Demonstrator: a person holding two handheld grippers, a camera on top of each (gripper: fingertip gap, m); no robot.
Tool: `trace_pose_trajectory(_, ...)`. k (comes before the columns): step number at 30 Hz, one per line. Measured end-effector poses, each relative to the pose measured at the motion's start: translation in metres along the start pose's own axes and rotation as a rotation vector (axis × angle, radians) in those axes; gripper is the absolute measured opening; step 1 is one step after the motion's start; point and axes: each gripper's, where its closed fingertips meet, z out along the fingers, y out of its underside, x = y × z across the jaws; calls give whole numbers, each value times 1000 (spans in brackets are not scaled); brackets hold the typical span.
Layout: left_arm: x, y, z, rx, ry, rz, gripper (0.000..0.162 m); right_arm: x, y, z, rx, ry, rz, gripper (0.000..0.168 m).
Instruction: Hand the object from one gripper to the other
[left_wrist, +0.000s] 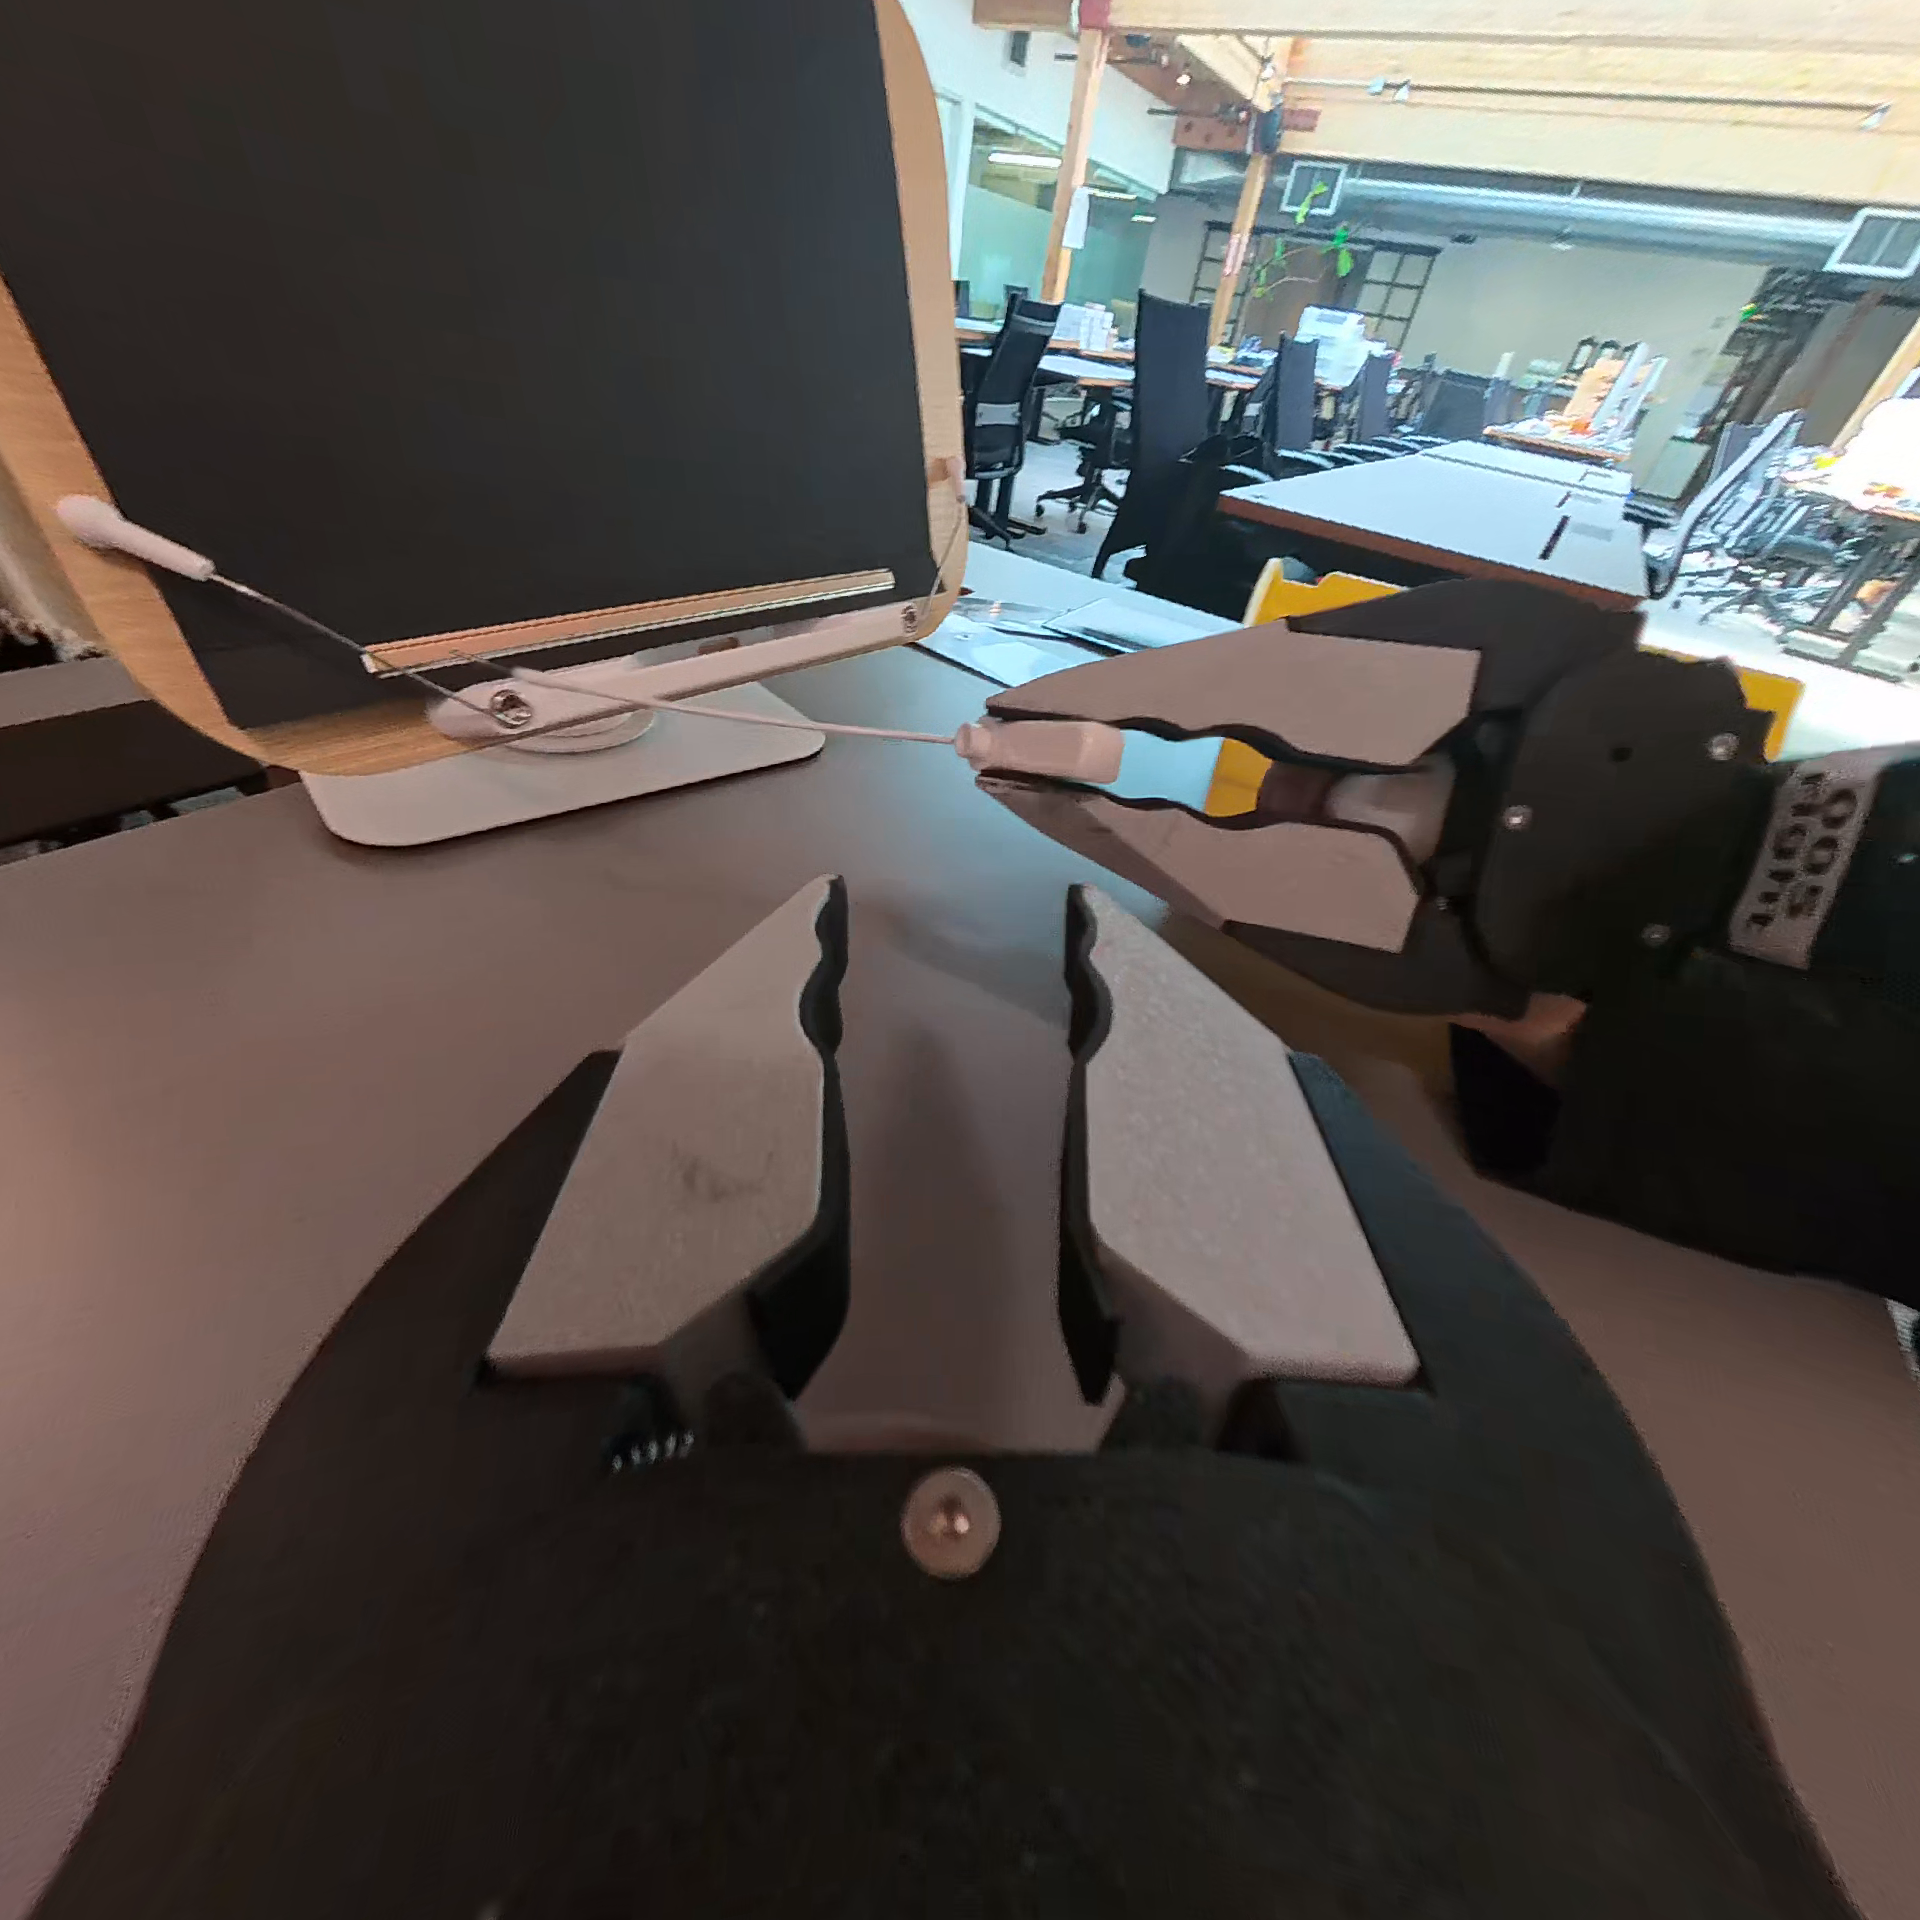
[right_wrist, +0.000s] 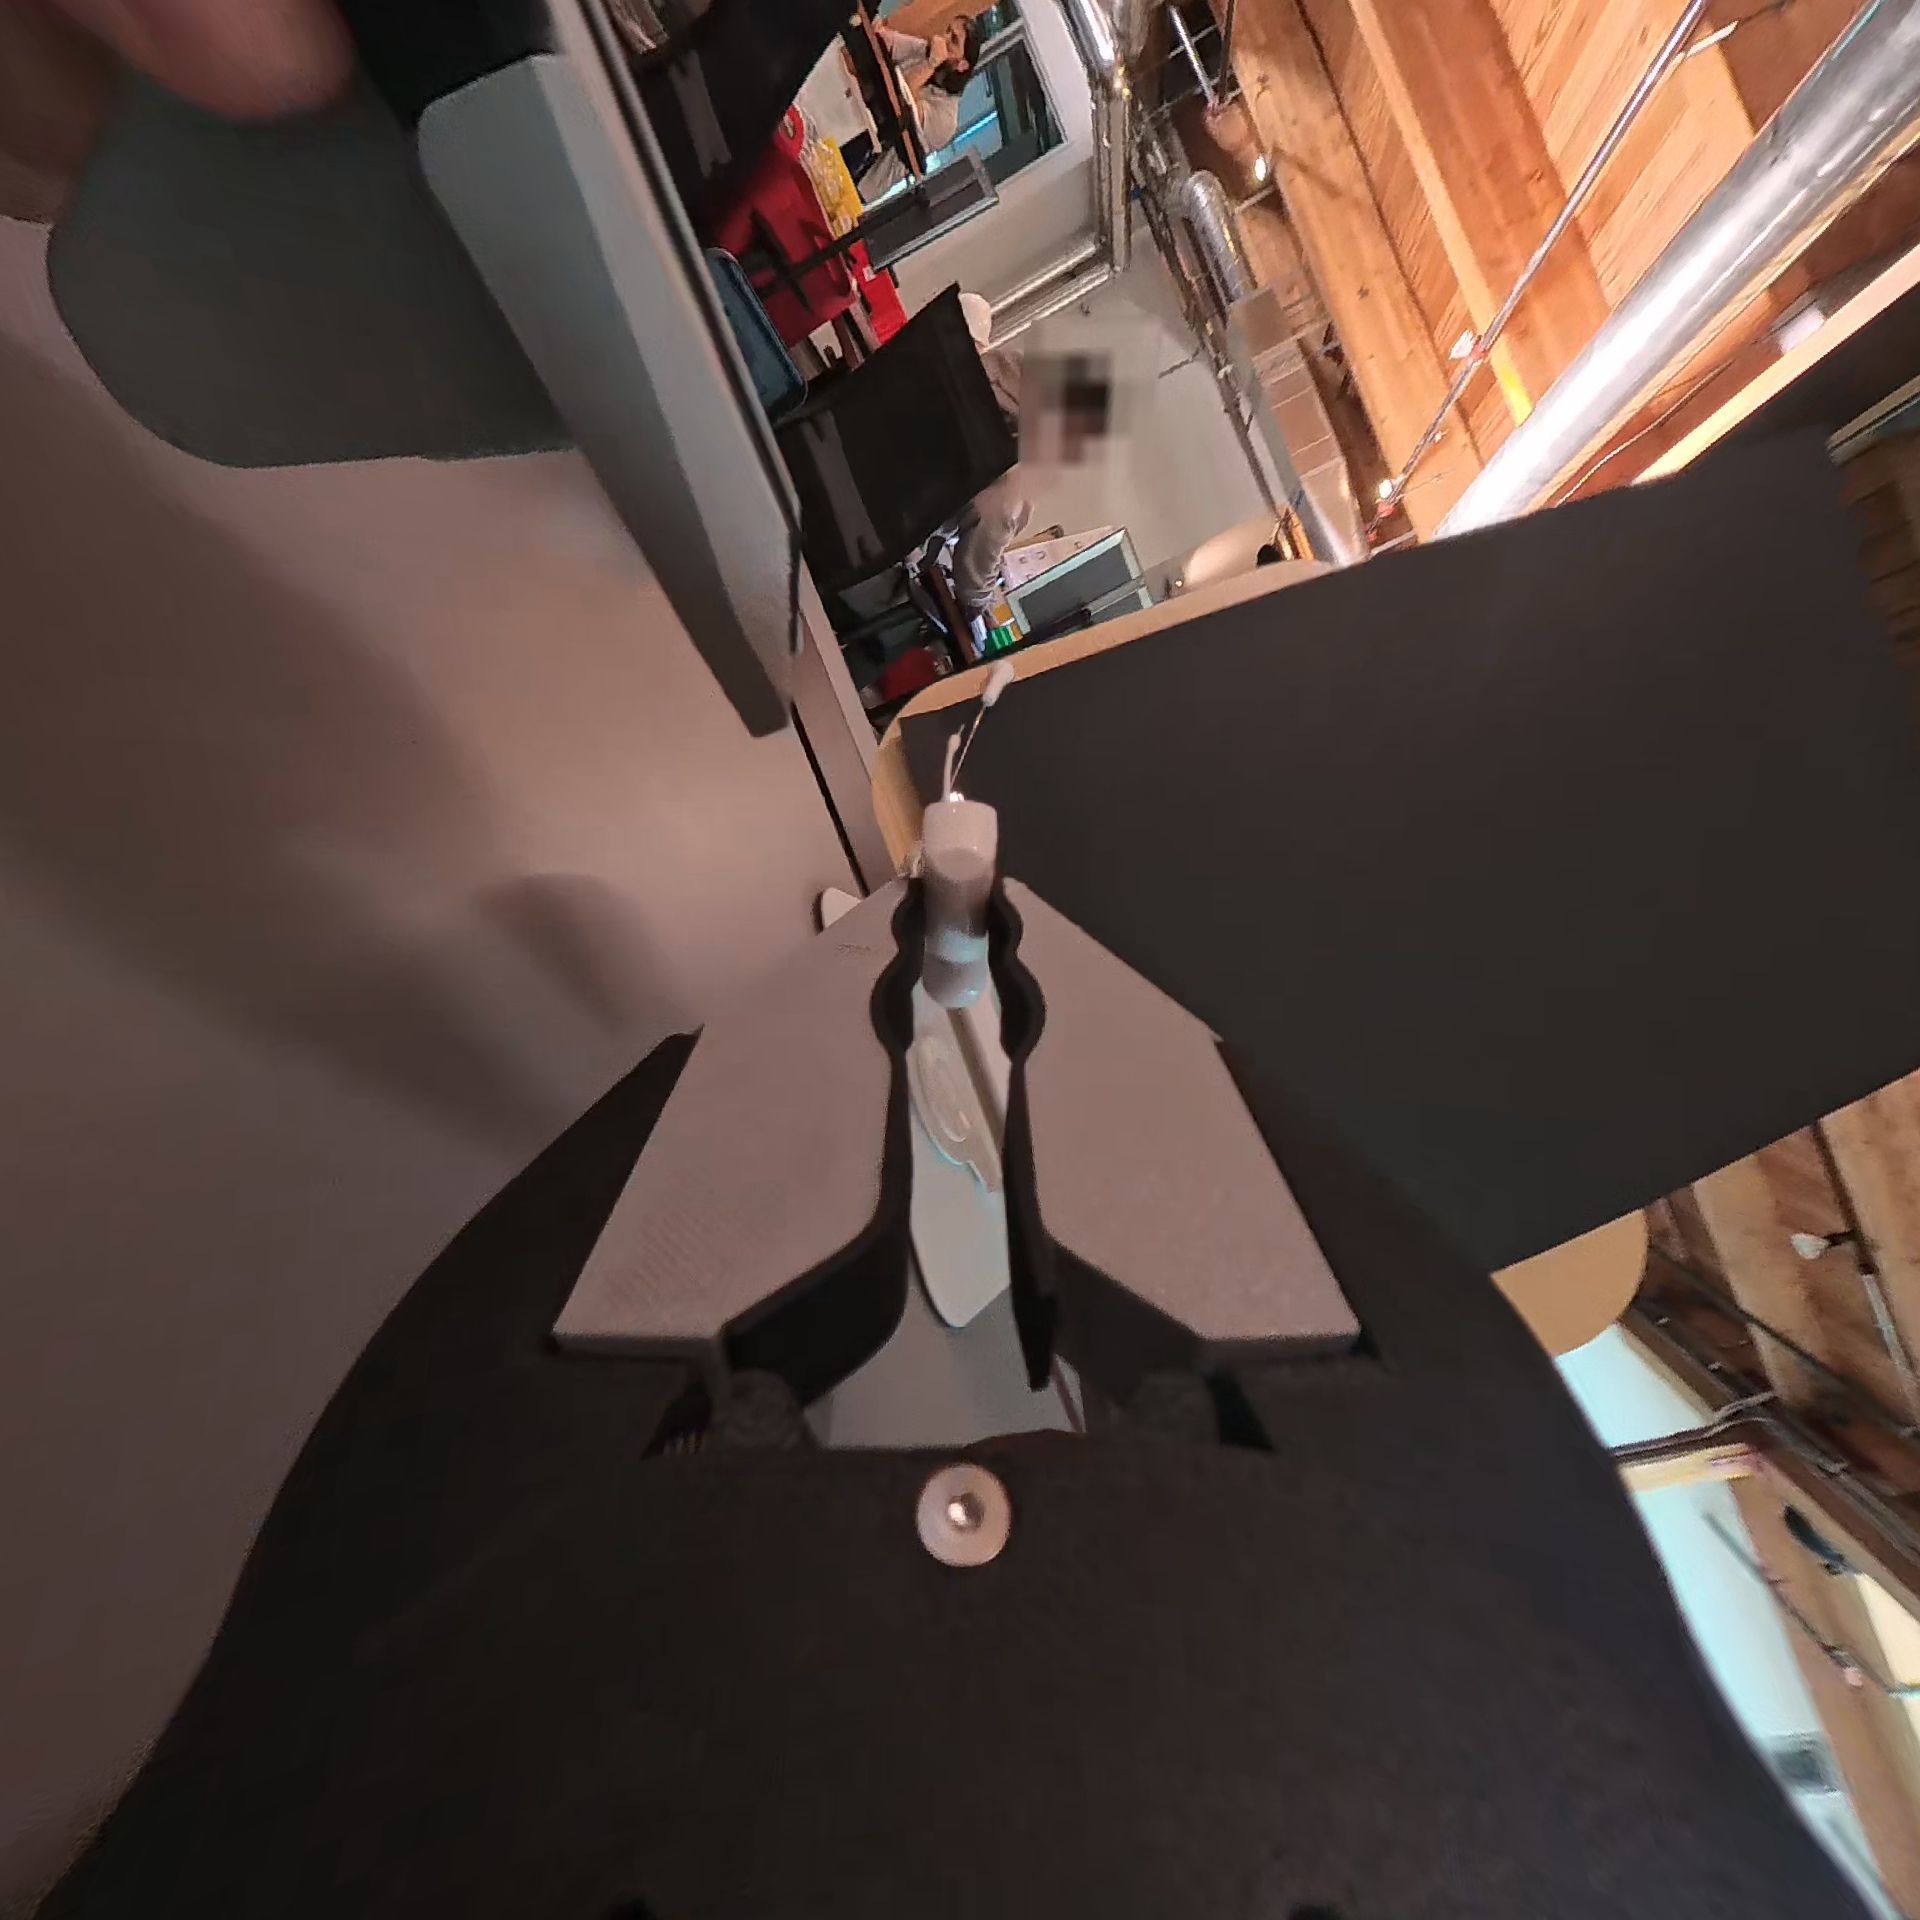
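Left gripper (left_wrist: 951, 914), black body with two grey wedge-shaped fingers (left_wrist: 717, 1122) lined with wavy black pads: fingers spread apart, a wide gap between the tips, nothing between them. It points forward, level, fingers side by side.

Right gripper (left_wrist: 987, 743), same black-and-grey build: comes in from the right of the left wrist view, pointing leftward across the front of the left gripper and a little beyond its fingertips. It is rolled on its side, so its fingers sit one above the other. Fingers drawn nearly together, tips pinching a small white piece. In its own view (right_wrist: 956, 904) the scene appears rotated, consistent with the roll. A black-gloved hand (left_wrist: 1683, 1091) grips the right gripper's body.
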Motion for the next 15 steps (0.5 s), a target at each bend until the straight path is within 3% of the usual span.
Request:
trace_pose_trajectory(7, 20, -6, 0, 31, 139, -141, 41, -13, -13, 4, -31, 50, -271, 8)
trace_pose_trajectory(11, 19, 6, 0, -35, 203, -258, 17, -13, -22, 4, -28, 93, -342, 8)
trace_pose_trajectory(15, 31, -2, -4, 0, 377, -496, 28, -11, -29, 4, -44, 154, -445, 8)
